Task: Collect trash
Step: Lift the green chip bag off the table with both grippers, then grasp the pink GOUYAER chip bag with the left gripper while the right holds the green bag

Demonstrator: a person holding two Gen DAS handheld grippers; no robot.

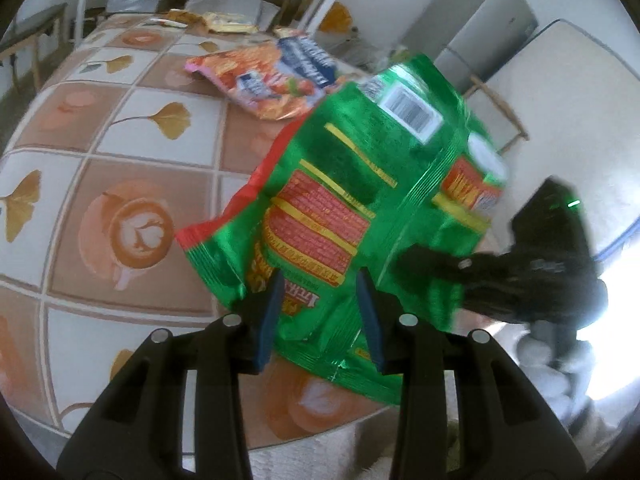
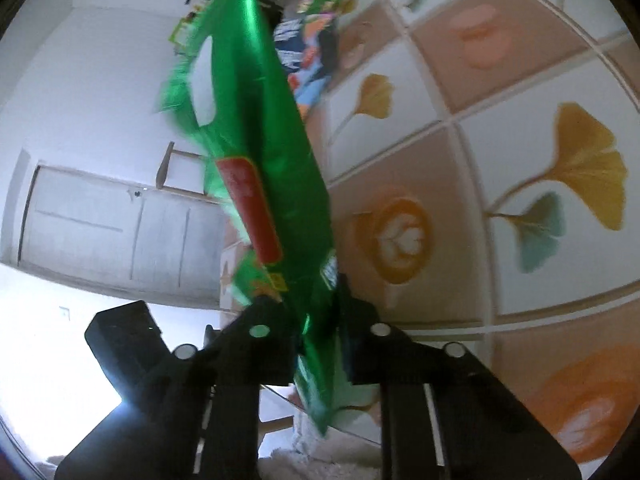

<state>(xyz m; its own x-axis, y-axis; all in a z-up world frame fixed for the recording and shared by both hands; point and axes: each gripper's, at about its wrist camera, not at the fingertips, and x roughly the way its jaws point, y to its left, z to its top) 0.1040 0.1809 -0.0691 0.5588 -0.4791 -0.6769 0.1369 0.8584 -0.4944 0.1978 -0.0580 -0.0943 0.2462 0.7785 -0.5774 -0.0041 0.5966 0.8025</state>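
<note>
1. Two grippers hold one green snack bag (image 1: 360,200) above a table covered in a patterned cloth (image 1: 120,168) printed with coffee cups and ginkgo leaves.
2. From the left wrist camera, the left gripper (image 1: 320,320) has its blue-padded fingers (image 1: 268,320) partly closed on the bag's lower edge, with the foil bunched between them.
3. Beside it in that view, the right gripper (image 1: 436,268) reaches in from the right, and its dark tips meet the bag's right side.
4. From the right wrist camera, the right gripper (image 2: 312,320) has its fingers drawn close together, with the bag (image 2: 256,152) pinched edge-on between them and rising up and away from the jaws.
5. On the bag, the back faces the left camera: a barcode near the top, red and yellow panels lower down, a red strip along the left edge.
6. Beyond it, an orange and blue snack packet (image 1: 272,76) lies flat on the cloth, well apart from the grippers.
7. At the table's far edge, more pale wrappers (image 1: 228,22) lie, too blurred to identify.
</note>
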